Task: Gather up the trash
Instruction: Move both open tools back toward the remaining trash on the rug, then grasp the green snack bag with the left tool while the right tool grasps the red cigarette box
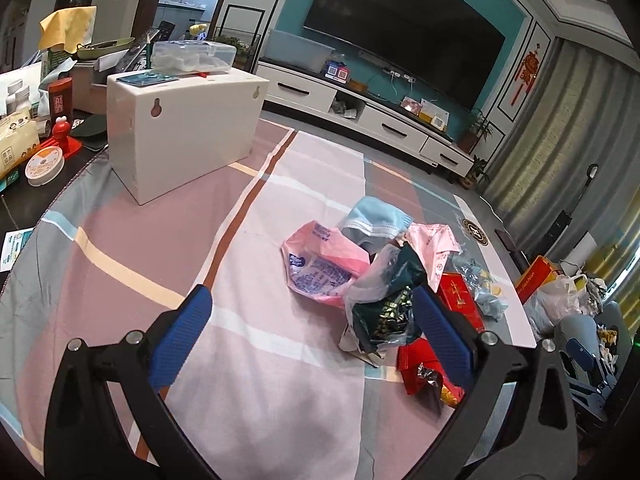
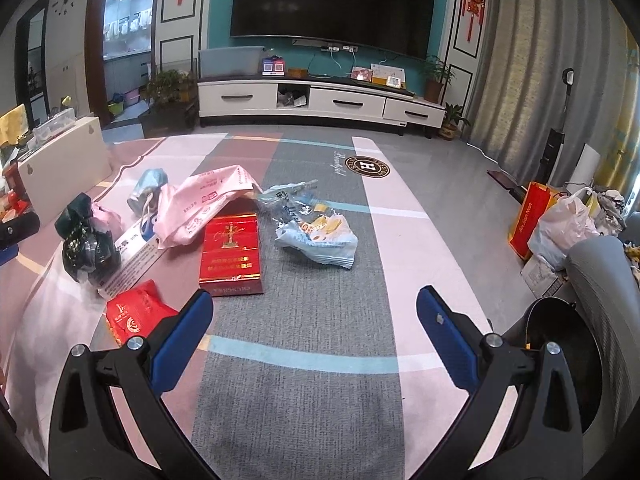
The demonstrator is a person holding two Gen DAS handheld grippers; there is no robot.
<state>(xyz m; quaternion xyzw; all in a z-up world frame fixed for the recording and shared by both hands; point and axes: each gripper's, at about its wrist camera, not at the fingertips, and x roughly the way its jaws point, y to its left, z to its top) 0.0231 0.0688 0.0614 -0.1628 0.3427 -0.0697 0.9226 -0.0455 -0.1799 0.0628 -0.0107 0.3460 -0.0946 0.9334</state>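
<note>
tablecloth (image 2: 304, 380): woven cloth, matt, fine ribbed texture.
red carton (image 2: 231, 246): glossy card, gold print, at 10 o'clock of the right gripper (image 2: 314, 320).
red packet (image 2: 134, 314): shiny foil-like plastic.
pale blue wrapper (image 2: 320, 238): crinkled glossy plastic film.
pink bag (image 1: 320, 268): thin, creased plastic, soft sheen.
dark green wrapper (image 1: 390, 300): glossy film under clear plastic.
face mask (image 1: 374, 220): matt, pleated, non-woven cloth.
finger pads (image 1: 182, 338): blue, finely ribbed, matt.
white box (image 1: 188, 128): smooth plastic-looking panels.
</note>
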